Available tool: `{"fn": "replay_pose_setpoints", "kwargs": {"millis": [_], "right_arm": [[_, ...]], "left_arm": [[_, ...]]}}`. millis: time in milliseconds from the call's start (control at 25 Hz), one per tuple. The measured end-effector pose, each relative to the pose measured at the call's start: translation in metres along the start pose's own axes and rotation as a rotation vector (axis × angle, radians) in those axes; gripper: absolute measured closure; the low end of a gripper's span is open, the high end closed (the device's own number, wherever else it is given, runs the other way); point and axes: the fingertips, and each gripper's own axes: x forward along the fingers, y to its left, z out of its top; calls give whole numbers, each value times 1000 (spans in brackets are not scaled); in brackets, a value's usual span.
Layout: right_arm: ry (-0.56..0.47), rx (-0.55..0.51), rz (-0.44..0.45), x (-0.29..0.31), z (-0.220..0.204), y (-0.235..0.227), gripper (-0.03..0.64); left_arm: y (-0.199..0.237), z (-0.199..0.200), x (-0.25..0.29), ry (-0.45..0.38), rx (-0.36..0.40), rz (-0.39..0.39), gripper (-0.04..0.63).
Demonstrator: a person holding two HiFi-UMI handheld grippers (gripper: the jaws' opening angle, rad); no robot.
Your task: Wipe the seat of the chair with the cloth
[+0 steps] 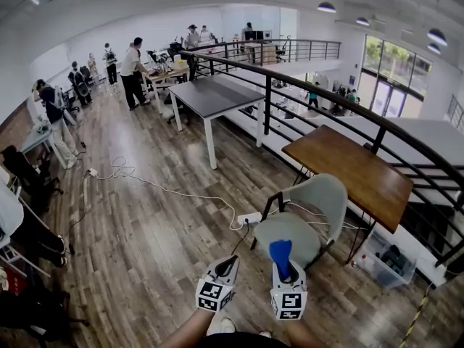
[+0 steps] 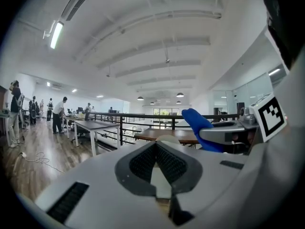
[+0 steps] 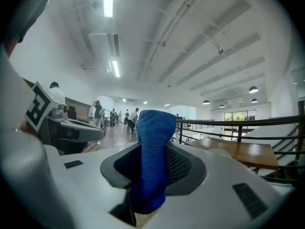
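Observation:
A pale grey-green chair (image 1: 299,227) stands on the wood floor just ahead of both grippers, its seat bare. My right gripper (image 1: 283,268) is shut on a blue cloth (image 1: 280,251) that sticks up out of its jaws, just short of the seat's near edge. In the right gripper view the cloth (image 3: 153,156) fills the gap between the pads of that gripper (image 3: 152,149). My left gripper (image 1: 228,265) hangs beside it to the left, over the floor. Its jaws (image 2: 156,146) are shut with nothing between them. The left gripper view shows the cloth (image 2: 196,122) at right.
A brown wooden table (image 1: 349,167) stands right behind the chair, along a black railing (image 1: 304,85). A white power strip (image 1: 249,218) with a trailing cable lies left of the chair. A clear plastic box (image 1: 383,264) sits under the table. Several people stand far off at the back left.

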Motion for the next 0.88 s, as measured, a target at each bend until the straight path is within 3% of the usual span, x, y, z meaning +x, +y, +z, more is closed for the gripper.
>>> {"fn": "replay_pose_setpoints", "kwargs": {"millis": [400, 680, 880], "right_arm": [[6, -15, -38, 40, 7, 22, 486], [39, 1, -88, 57, 0, 29, 486], [66, 2, -98, 60, -4, 33, 486]], "left_arm": [[41, 1, 13, -6, 3, -51, 594], [74, -1, 27, -32, -108, -79, 594], [81, 0, 35, -30, -106, -97, 594]]}}
